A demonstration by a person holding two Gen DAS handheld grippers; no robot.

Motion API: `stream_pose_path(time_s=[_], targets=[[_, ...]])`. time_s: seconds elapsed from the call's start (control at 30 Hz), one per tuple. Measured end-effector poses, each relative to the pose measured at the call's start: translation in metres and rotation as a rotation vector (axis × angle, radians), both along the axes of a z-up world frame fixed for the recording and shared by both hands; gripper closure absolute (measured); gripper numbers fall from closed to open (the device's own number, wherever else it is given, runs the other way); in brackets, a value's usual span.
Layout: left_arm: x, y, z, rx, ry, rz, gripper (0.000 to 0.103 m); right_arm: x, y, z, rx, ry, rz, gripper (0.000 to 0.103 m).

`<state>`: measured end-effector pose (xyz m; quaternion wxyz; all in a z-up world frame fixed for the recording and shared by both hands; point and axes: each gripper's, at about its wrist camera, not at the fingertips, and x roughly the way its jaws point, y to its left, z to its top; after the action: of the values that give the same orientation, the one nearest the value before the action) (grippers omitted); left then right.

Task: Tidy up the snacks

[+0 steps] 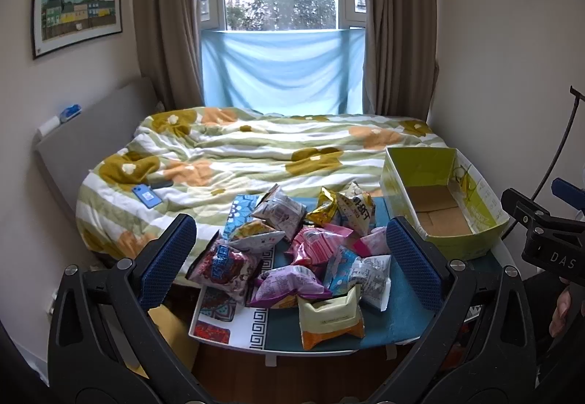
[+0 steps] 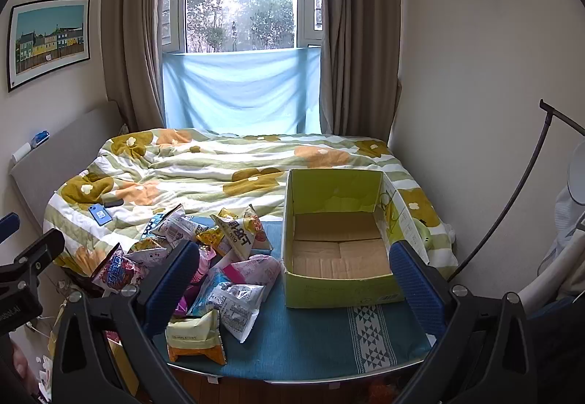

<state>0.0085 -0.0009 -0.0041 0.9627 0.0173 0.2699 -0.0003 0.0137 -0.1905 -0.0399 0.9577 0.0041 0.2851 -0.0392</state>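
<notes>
A heap of several snack bags (image 1: 299,250) lies on a small table with a blue cloth (image 1: 395,316); it shows at the left in the right wrist view (image 2: 219,276). An open, empty green cardboard box (image 1: 438,206) stands to its right (image 2: 340,243). A cream and orange bag (image 1: 331,321) lies nearest the front edge (image 2: 195,340). My left gripper (image 1: 292,254) is open and empty, held above the front of the heap. My right gripper (image 2: 292,276) is open and empty, in front of the box.
A bed with a flowered quilt (image 1: 237,155) lies behind the table, with a blue phone (image 1: 148,195) on it. A black lamp arm (image 2: 512,206) curves at the right by the wall. Wooden floor (image 1: 234,363) shows under the table's front edge.
</notes>
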Motion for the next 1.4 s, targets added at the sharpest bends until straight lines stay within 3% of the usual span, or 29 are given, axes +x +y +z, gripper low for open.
stream_pose_path(time_s=[1.4], targets=[[-0.0041,-0.0036,0.0076,-0.028,-0.017,-0.014,0.0,-0.0026,-0.0052,-0.002,0.005,-0.001,-0.001,0.0]])
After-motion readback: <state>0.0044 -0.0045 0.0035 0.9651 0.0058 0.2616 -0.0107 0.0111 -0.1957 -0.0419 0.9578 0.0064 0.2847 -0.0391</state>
